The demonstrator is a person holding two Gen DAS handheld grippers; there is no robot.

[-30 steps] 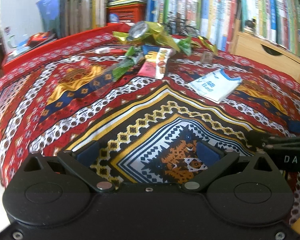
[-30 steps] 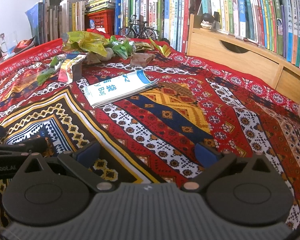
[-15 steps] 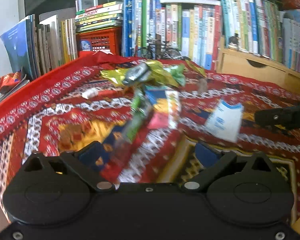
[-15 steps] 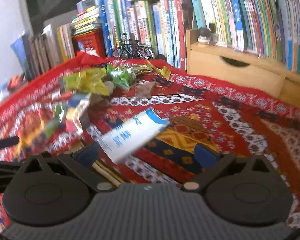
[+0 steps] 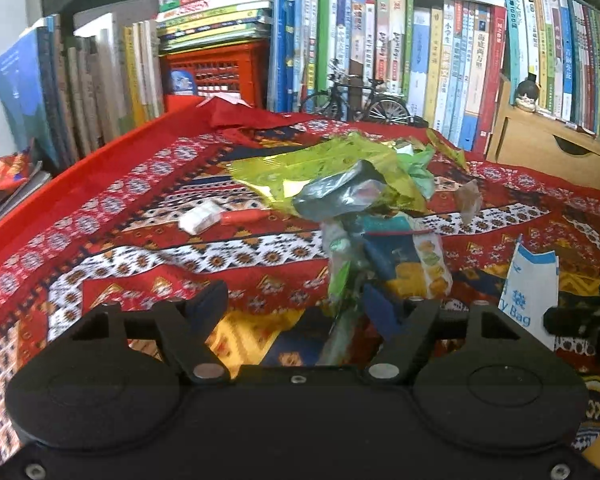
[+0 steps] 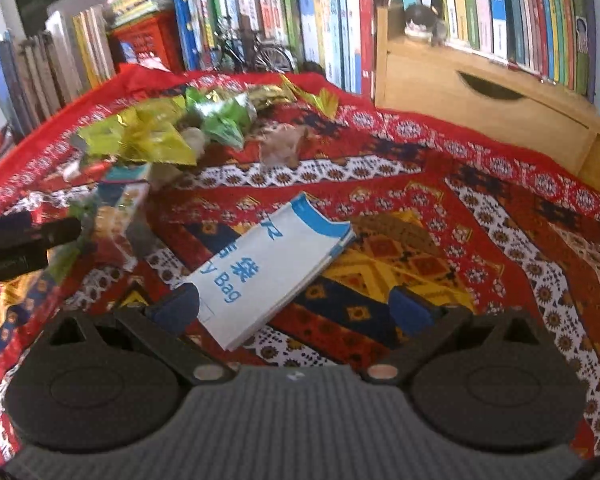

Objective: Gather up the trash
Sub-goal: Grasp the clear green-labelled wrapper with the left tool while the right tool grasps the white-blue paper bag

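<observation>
Closing, the left tool had a green wrapper at its 1 o'clock; the right tool gaped over a white bag.

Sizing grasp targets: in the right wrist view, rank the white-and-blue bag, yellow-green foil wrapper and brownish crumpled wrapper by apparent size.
1. white-and-blue bag, though nearest the camera
2. yellow-green foil wrapper
3. brownish crumpled wrapper, smallest and farthest

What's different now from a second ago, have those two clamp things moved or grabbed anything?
Both have advanced toward the litter. The left hand-held gripper now has the clear green-printed wrapper between its fingers, and its jaws are closing, though nothing is gripped yet. The right hand-held gripper, open, has reached the white and blue bag. The trash pile and patterned cloth lie as before.
</observation>
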